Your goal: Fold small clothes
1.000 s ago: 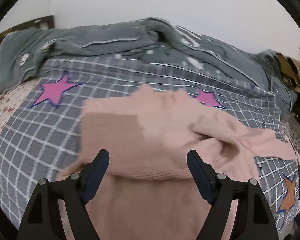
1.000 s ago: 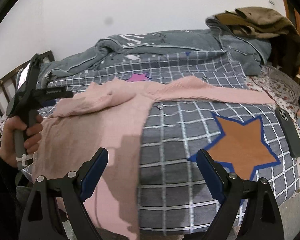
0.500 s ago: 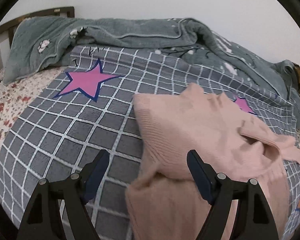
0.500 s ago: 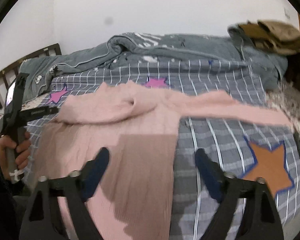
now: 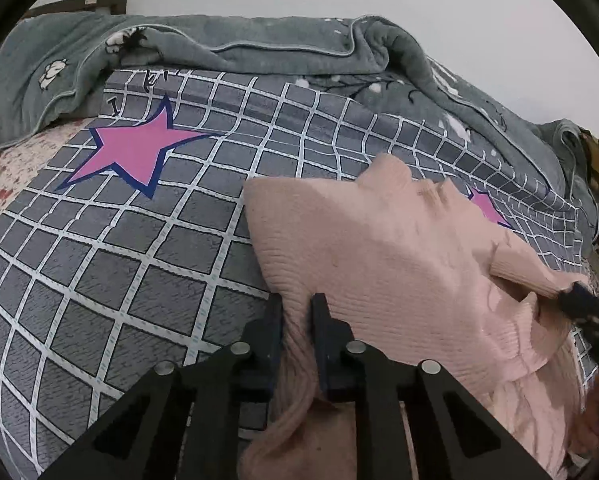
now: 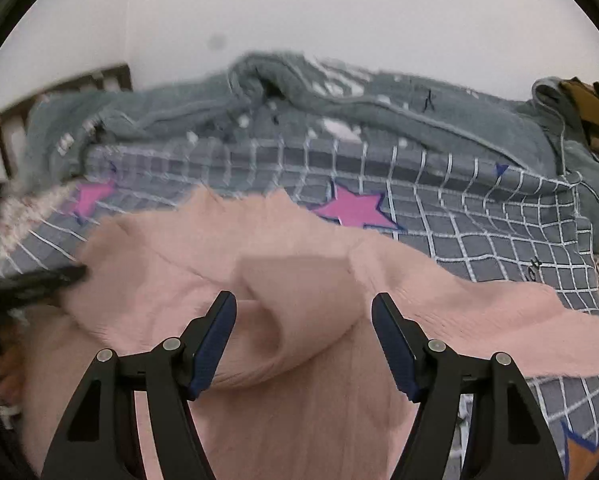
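A pink knit sweater (image 5: 379,248) lies spread on a grey checked bedspread (image 5: 139,248). My left gripper (image 5: 297,308) is shut on the sweater's left side edge, with fabric pinched between its jaws. In the right wrist view the sweater (image 6: 299,280) fills the middle, with a folded sleeve bulging in front. My right gripper (image 6: 303,312) is open, its jaws on either side of that sleeve fold. The right gripper's tip (image 5: 579,304) shows at the far right of the left wrist view, on the sleeve.
A rumpled grey-green blanket (image 5: 259,52) lies along the back of the bed by the white wall. Pink stars (image 5: 131,156) mark the bedspread. A brown garment pile (image 6: 591,108) sits at the far right. A wooden headboard (image 6: 59,88) stands at the left.
My left gripper has closed on the sweater's left edge. My right gripper has moved forward and left over the sweater to the folded sleeve, still open.
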Demonstrator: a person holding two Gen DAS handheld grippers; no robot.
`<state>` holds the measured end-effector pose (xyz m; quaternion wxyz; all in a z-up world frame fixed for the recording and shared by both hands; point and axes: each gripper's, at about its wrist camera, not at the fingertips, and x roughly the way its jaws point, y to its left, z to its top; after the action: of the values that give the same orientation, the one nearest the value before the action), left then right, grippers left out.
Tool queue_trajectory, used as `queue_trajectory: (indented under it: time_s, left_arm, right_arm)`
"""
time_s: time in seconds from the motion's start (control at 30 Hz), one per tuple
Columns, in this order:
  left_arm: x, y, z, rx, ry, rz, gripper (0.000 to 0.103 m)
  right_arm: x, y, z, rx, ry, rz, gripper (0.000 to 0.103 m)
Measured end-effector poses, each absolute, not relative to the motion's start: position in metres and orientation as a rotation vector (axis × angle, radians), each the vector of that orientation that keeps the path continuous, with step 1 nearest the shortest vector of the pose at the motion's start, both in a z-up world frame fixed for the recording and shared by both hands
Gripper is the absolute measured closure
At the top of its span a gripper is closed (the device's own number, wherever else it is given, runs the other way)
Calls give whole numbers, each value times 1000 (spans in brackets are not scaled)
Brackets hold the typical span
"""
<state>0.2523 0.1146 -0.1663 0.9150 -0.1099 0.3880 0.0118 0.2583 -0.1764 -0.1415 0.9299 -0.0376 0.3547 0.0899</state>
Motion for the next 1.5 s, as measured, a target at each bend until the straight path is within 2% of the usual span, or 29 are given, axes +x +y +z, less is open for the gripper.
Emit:
queue_trajectory:
  time_s: [0.03, 0.1, 0.13, 0.2, 0.23, 0.33, 0.53, 0.67, 0.9, 0.93, 1.0, 1.07, 1.1, 1.33, 1.4, 1.43, 1.47, 1.5]
  left_arm:
    - [253, 116, -165, -231, 791, 21, 90]
    - [251, 121, -162, -251, 772, 11, 91]
    - [249, 125, -163, -268, 768, 8, 91]
    - [248, 133, -165, -314, 768, -1, 92]
    - [246, 137, -166, -332, 767, 2, 92]
    - [241, 141, -165, -321, 744, 32, 95]
    - [241, 147, -169, -335, 762, 45, 97]
    - [242, 150, -168, -377, 764, 18, 97]
    - [245, 151, -167, -400, 769, -5, 97]
    - [244, 153, -166, -410, 762, -3, 94]
    - [241, 158, -164, -437, 741, 2, 78]
    - [239, 159, -161, -444, 720, -4, 54]
    - [238, 157, -159, -441, 709, -16, 52]
    - [256, 130, -166, -413, 800, -61, 53]
    - [262, 120, -171, -372, 834, -41, 57]
    - [263, 114, -171, -339, 830, -28, 68]
    - [262, 111, -170, -306, 819, -5, 88]
    - [260, 109, -167, -280, 794, 7, 89]
  right_arm:
    - [267, -175, -153, -90, 764, 163, 40]
    - [277, -177, -170, -63, 833, 174, 67]
    - [280, -180, -174, -36, 856, 194, 72]
    - [276, -188, -169, 4, 818, 195, 93]
    - [271, -196, -163, 45, 777, 207, 94]
    - [257, -216, -155, 102, 708, 167, 94]
    - [254, -261, -169, 212, 806, 62, 87]
    - [244, -272, -161, 124, 751, -7, 65]
    - [236, -290, -162, 119, 749, -10, 62]
    - [235, -292, -162, 120, 748, -7, 61]
    - [234, -293, -164, 132, 741, 0, 60]
    - [233, -297, -165, 146, 744, 3, 60]
    - [233, -296, -165, 147, 745, 5, 60]
    - [229, -289, -162, 115, 721, -2, 58]
    - [225, -288, -159, 104, 701, 0, 57]
    - [224, -288, -157, 101, 693, 2, 57]
    - [223, -288, -156, 98, 686, 5, 56]
    - [221, -288, -155, 94, 677, 9, 55]
